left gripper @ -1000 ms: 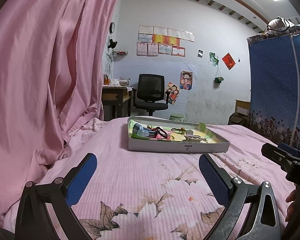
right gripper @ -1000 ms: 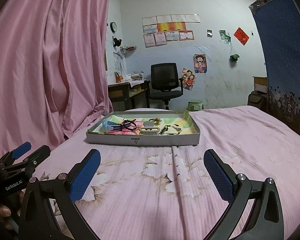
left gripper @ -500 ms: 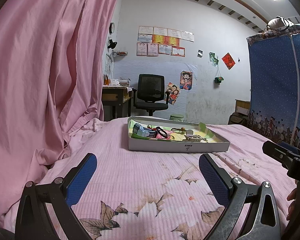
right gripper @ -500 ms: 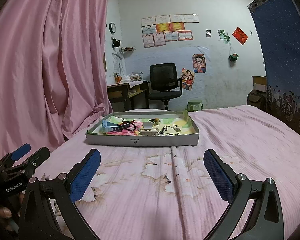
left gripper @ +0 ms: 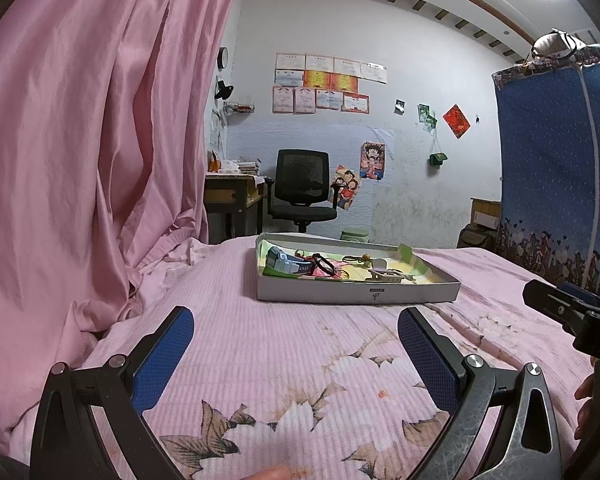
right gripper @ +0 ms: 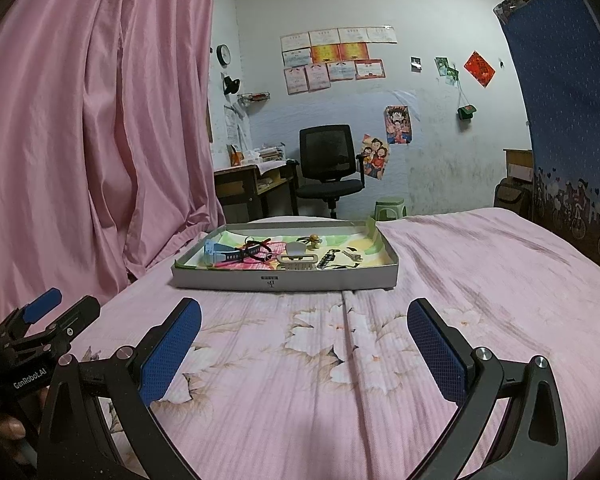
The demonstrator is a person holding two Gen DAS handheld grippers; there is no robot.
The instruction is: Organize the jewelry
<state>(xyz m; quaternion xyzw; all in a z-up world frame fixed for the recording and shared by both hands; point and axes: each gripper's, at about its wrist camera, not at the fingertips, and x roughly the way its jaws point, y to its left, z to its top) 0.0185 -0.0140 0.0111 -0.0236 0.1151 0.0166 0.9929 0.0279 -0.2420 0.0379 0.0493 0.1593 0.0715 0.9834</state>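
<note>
A shallow grey box [left gripper: 356, 293] [right gripper: 284, 280] lies on the pink bed ahead of both grippers. In it lie a light blue watch [left gripper: 286, 263] [right gripper: 220, 254], black and red bands [right gripper: 256, 249], a beige hair comb [right gripper: 296, 260], a small gold charm [right gripper: 313, 241] and dark clips [right gripper: 328, 258]. My left gripper [left gripper: 296, 348] is open and empty, low over the bedspread, short of the box. My right gripper [right gripper: 304, 340] is open and empty too, also short of the box. Each gripper shows at the edge of the other's view.
A pink curtain [left gripper: 80, 160] hangs along the left of the bed. A blue fabric wardrobe [left gripper: 560, 180] stands on the right. Beyond the bed are a black office chair [right gripper: 328, 168], a wooden desk [right gripper: 252, 184] and a green stool [right gripper: 390, 208].
Both grippers have crept slightly toward the box; both stay open and empty. Nothing in the box has moved.
</note>
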